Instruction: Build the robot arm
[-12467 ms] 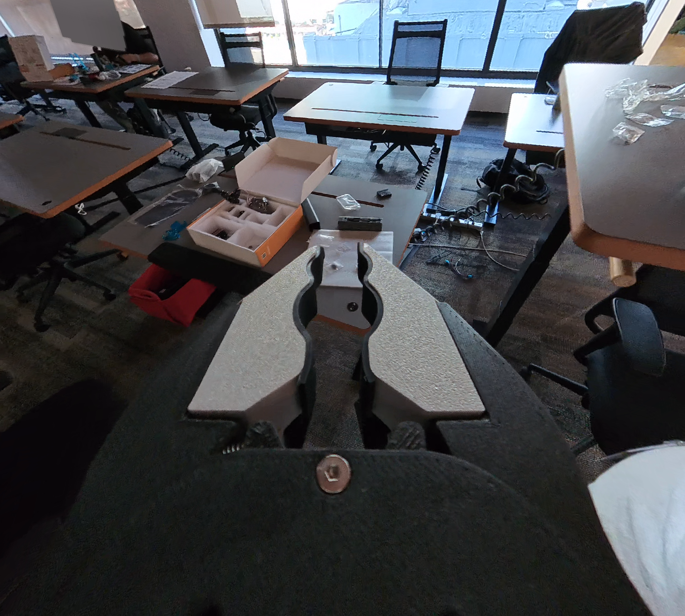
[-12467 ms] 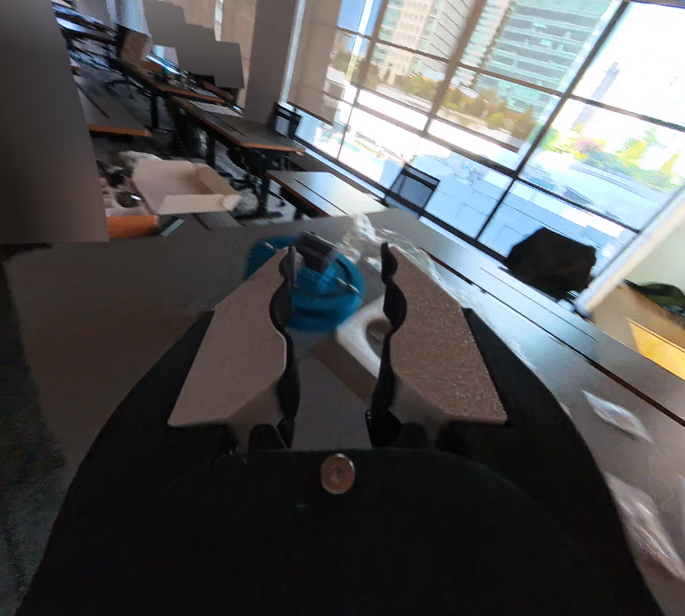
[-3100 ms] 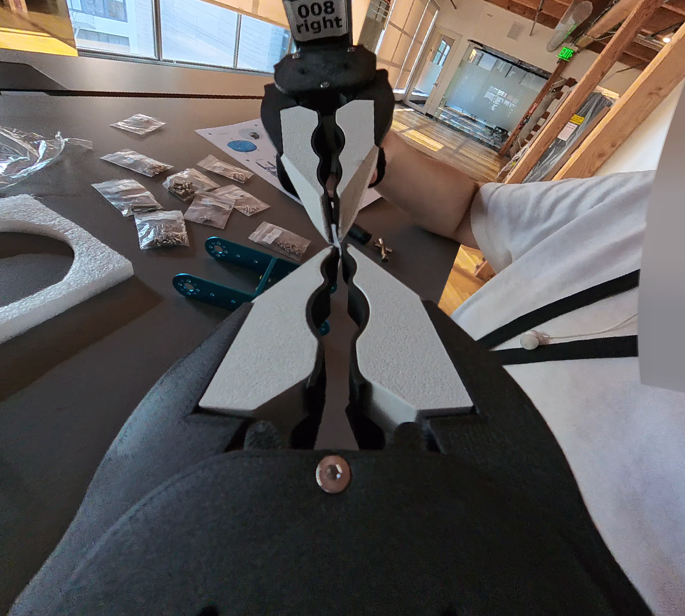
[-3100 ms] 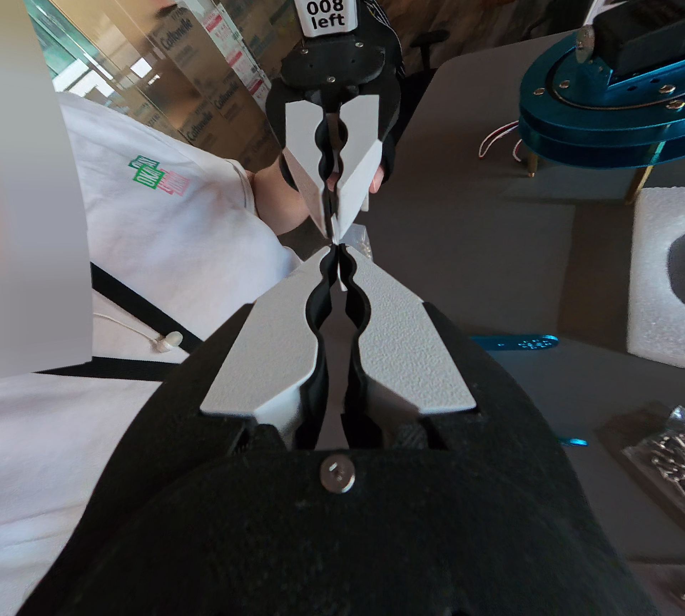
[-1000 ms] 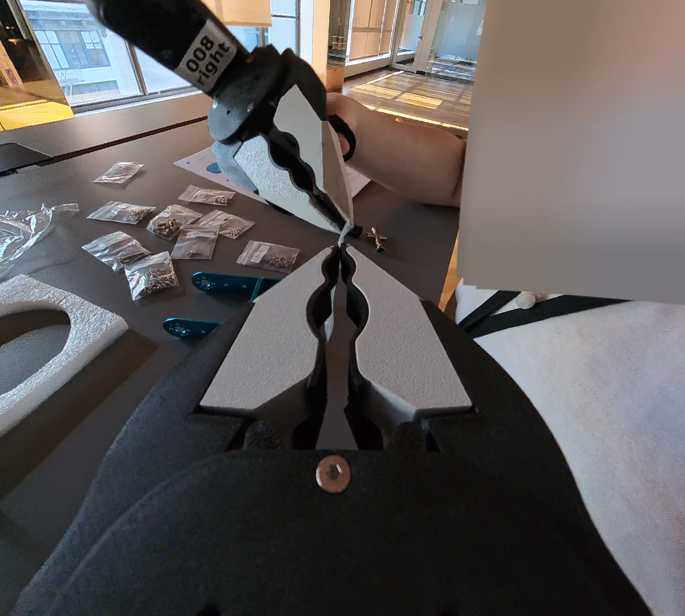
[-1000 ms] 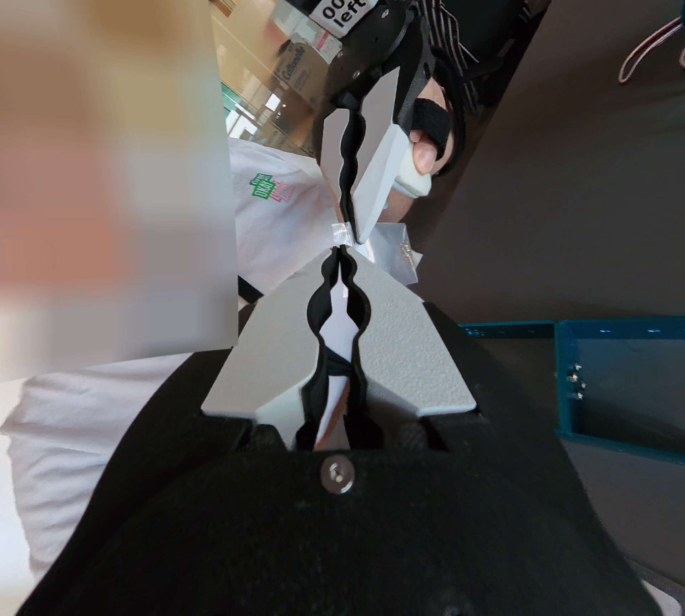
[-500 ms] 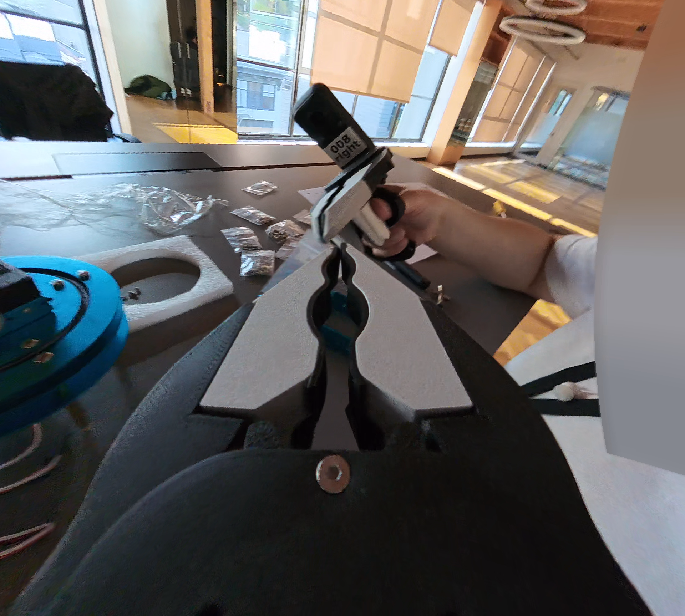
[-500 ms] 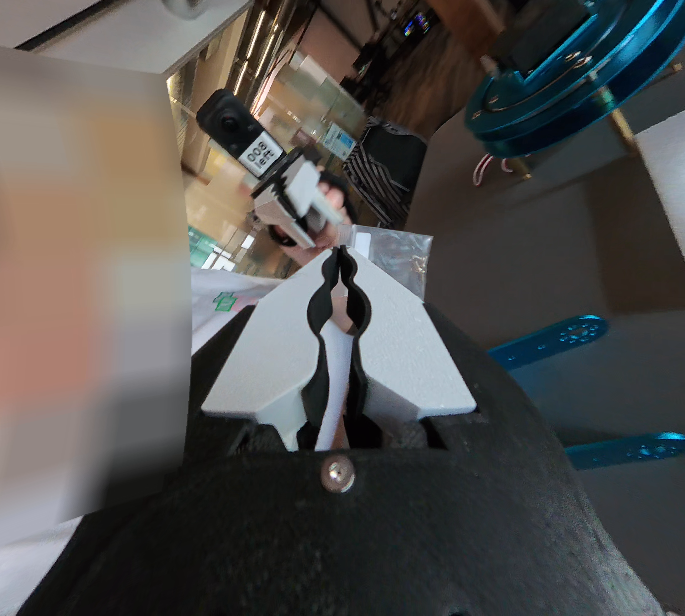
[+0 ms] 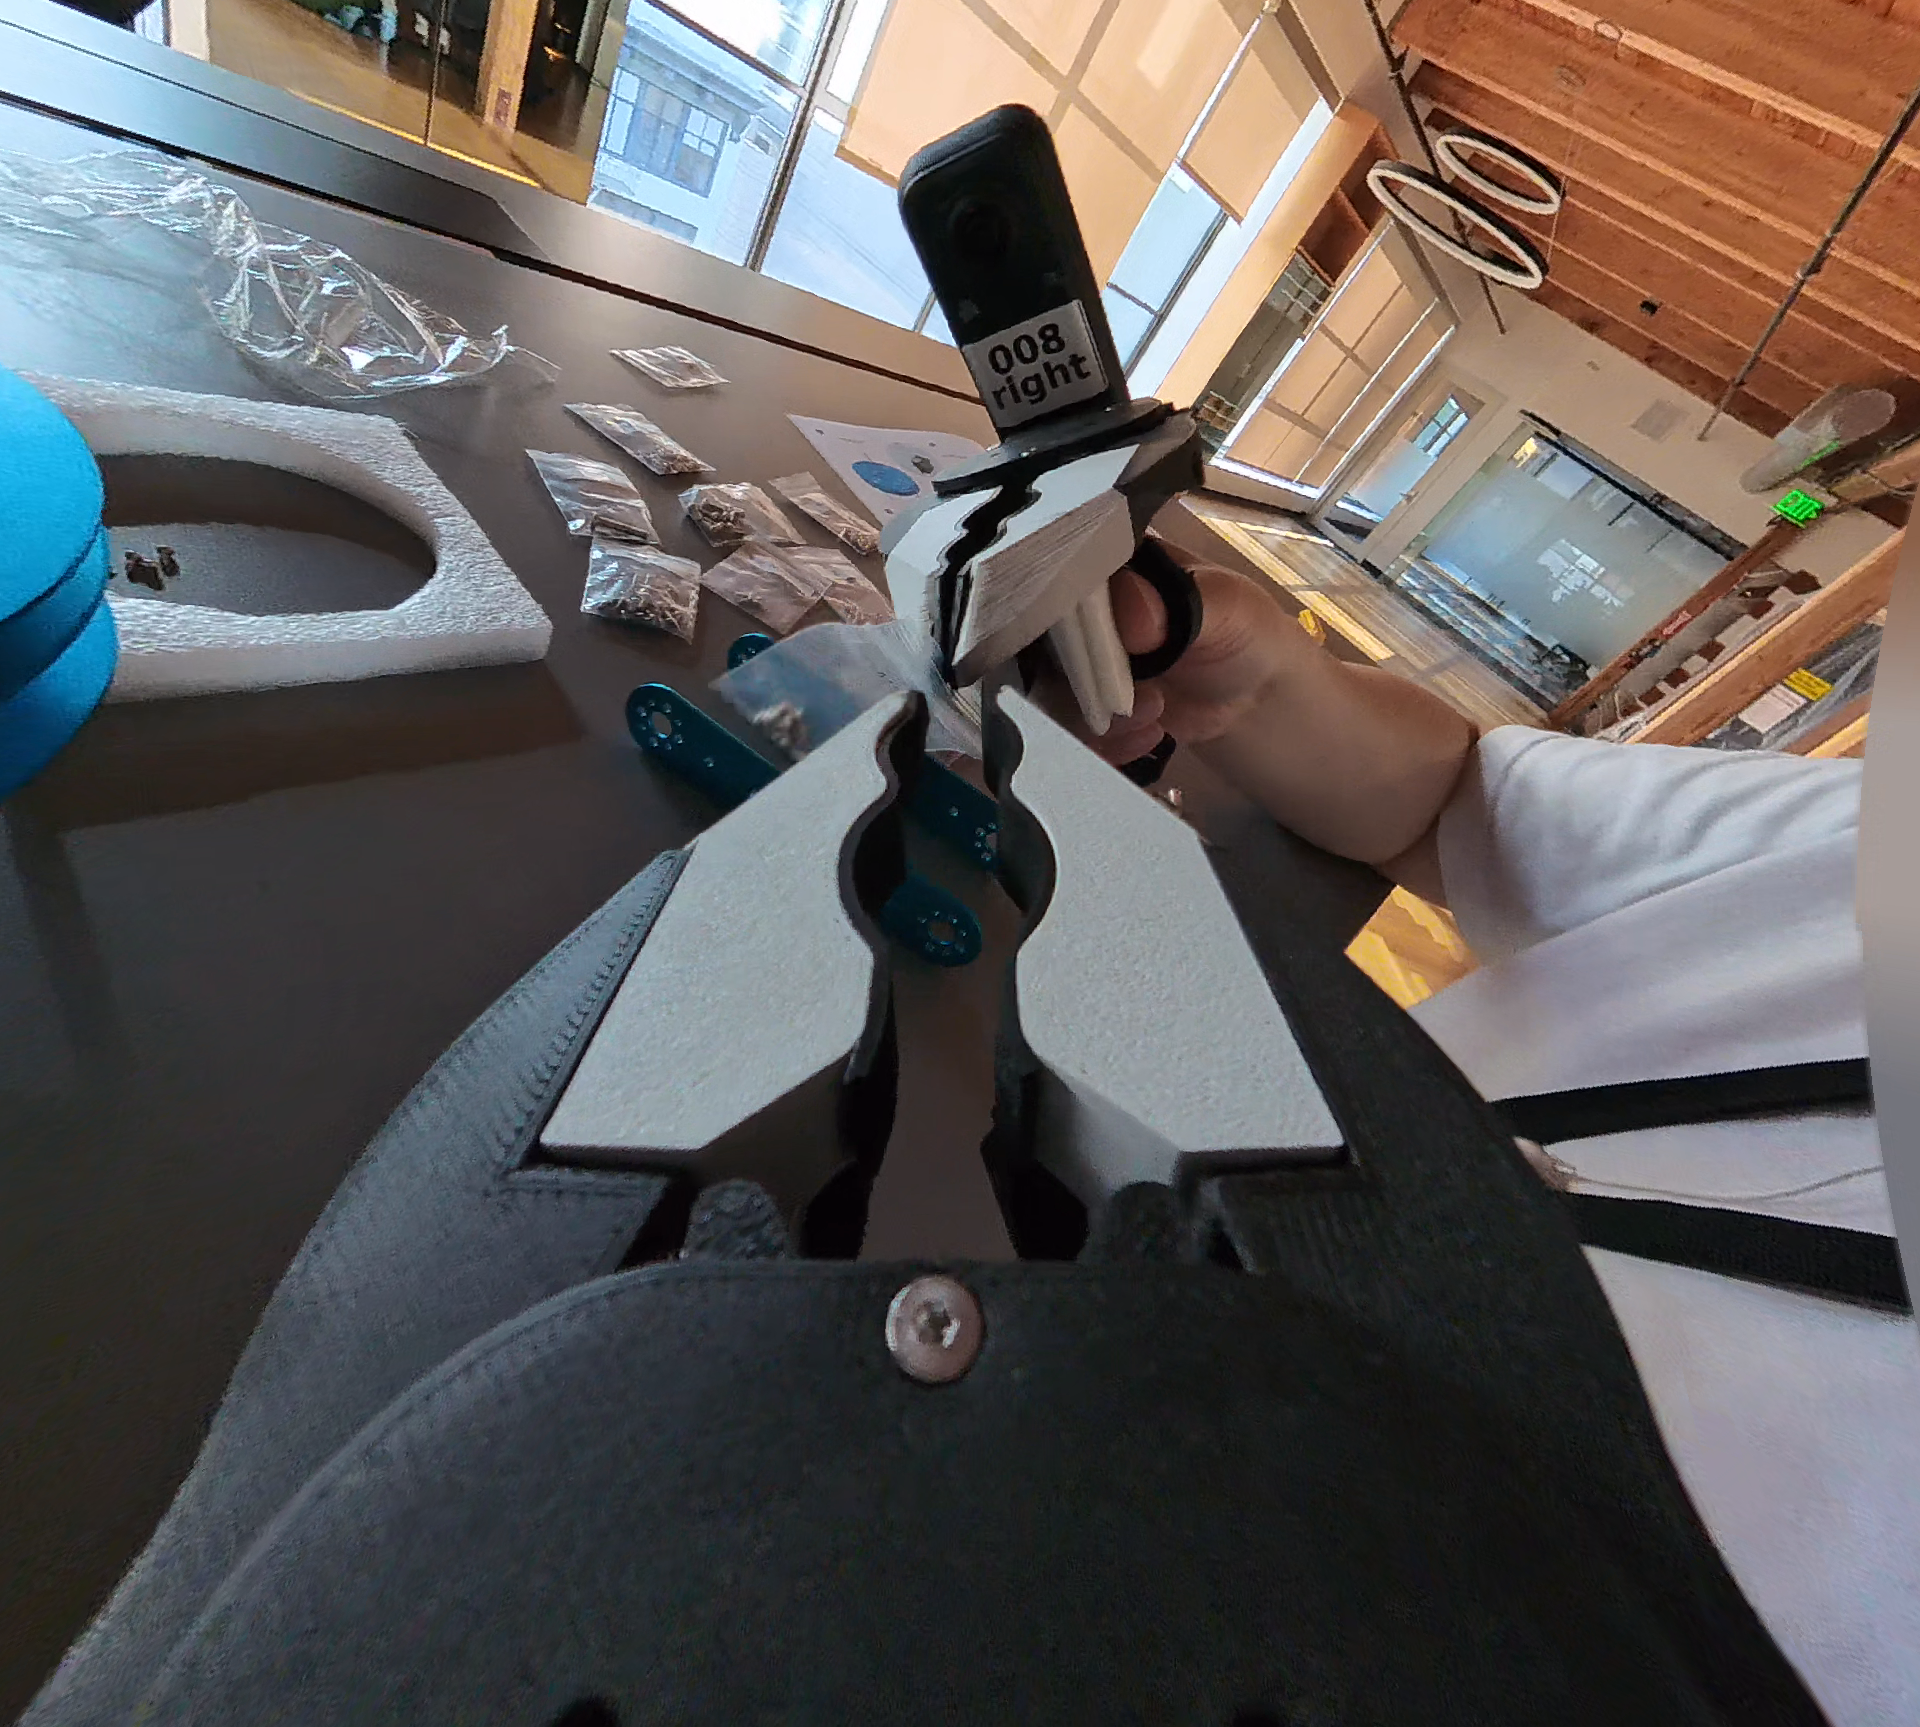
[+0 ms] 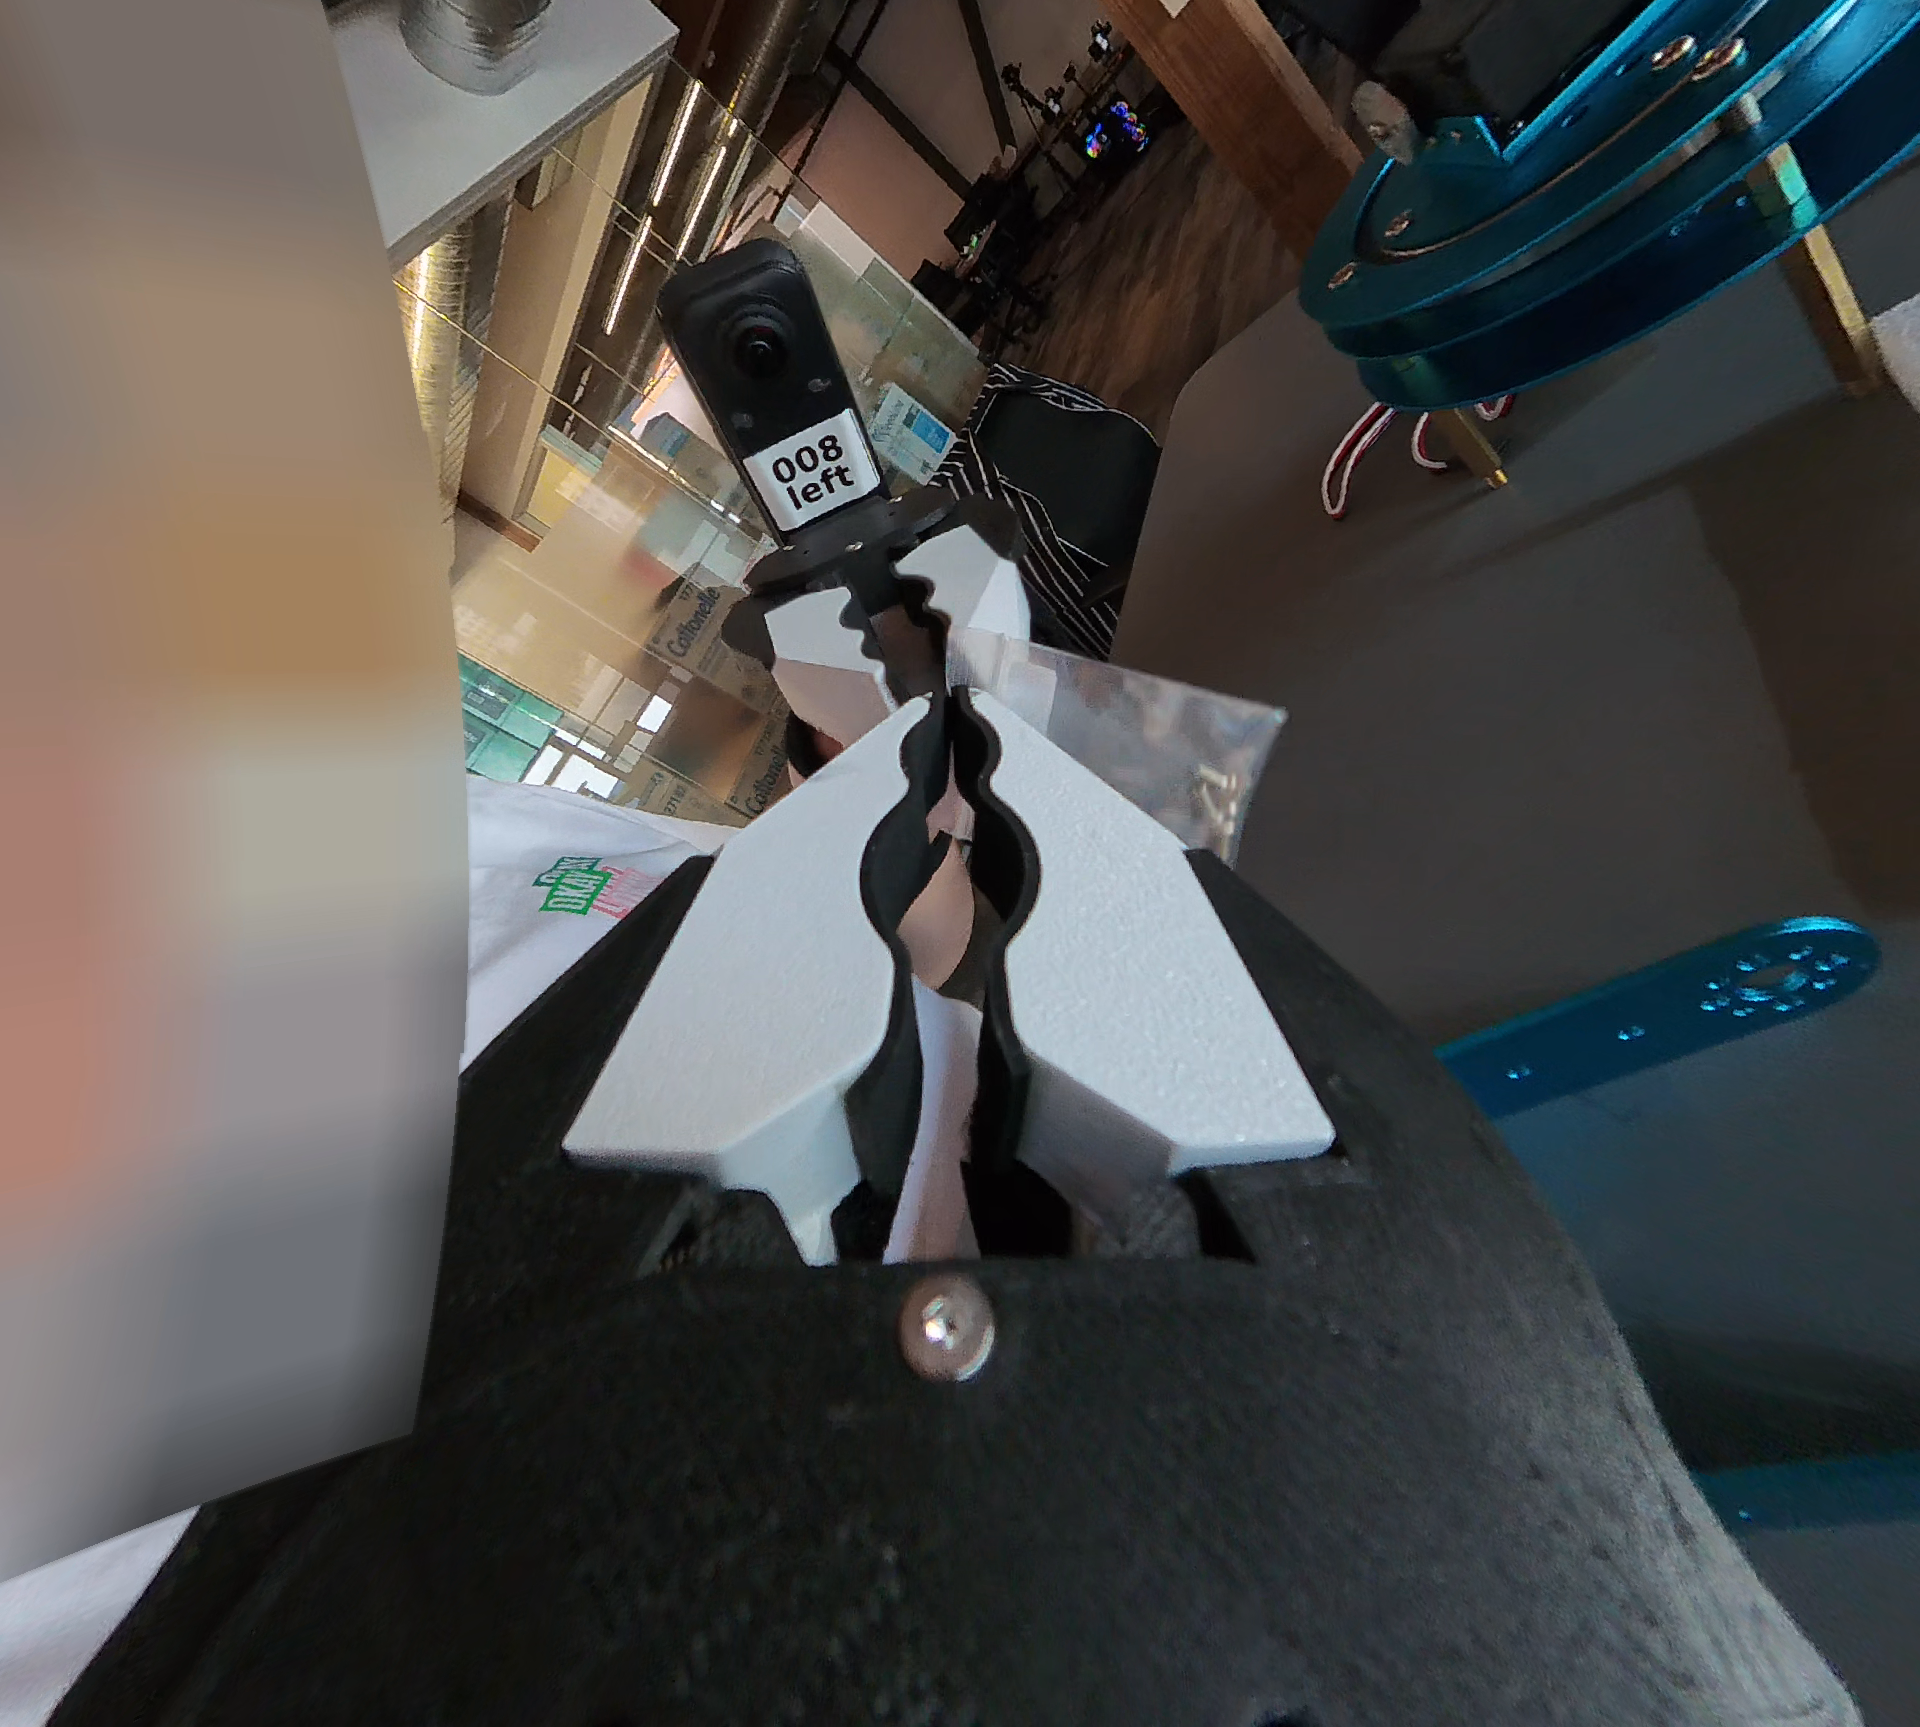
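A small clear plastic bag of screws (image 9: 821,690) hangs in the air above the dark table (image 9: 260,898). My right gripper (image 10: 951,703) is shut on one corner of the bag (image 10: 1143,742). In the left wrist view the right gripper (image 9: 948,671) faces mine, with its tips pinching the bag's edge. My left gripper (image 9: 958,701) is tip to tip with it. Its jaws stand a little apart, with the bag's edge in or just past the gap. The left gripper also shows in the right wrist view (image 10: 914,669). A person's hand (image 9: 1216,669) holds the right gripper.
A blue round turntable part (image 10: 1621,150) stands on the table. Nearby are a white foam piece with a hole (image 9: 312,534), several small screw bags (image 9: 639,581), crumpled clear wrap (image 9: 312,295), a paper sheet (image 9: 883,462) and blue metal brackets (image 9: 727,752). The person's white shirt (image 9: 1662,898) is close on the right. Only a small space, under 4 cm, lies between the two pairs of fingers.
My left gripper's jaws were shut tip to tip with the right gripper; now they have parted a little. Both grippers have turned and tilted. The right gripper still pinches the bag.
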Tool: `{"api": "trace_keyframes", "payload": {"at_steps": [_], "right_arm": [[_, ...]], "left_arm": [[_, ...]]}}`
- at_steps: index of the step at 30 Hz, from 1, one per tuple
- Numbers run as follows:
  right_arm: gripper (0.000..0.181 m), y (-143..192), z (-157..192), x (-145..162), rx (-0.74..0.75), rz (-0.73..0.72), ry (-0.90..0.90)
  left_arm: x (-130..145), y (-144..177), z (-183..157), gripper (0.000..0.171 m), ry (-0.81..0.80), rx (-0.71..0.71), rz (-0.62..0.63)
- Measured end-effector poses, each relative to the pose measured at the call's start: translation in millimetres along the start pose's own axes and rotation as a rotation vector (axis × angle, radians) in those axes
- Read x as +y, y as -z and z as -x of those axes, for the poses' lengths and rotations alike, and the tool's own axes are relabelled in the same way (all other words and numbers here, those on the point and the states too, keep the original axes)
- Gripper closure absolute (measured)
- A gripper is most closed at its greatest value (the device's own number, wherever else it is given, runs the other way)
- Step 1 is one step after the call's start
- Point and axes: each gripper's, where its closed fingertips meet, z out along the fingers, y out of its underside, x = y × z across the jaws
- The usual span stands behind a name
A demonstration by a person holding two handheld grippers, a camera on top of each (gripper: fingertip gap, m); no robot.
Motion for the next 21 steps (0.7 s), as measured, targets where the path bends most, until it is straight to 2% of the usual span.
{"api": "trace_keyframes", "payload": {"at_steps": [7,14,19,21], "right_arm": [[0.181,1,2,0,0.005,0.021,0.022],[0.181,5,0,0,0.047,0.042,0.063],[0.181,11,-25,4,0.234,0.1,0.183],[0.181,10,-28,6,0.26,0.105,0.2]], "left_arm": [[-1,3,-3,0.171,0.003,0.051,0.0],[0,0,1,0.171,0.029,0.088,0.006],[11,-1,25,0.171,0.006,-0.01,0.067],[14,-4,28,0.171,-0.009,-0.034,0.084]]}}
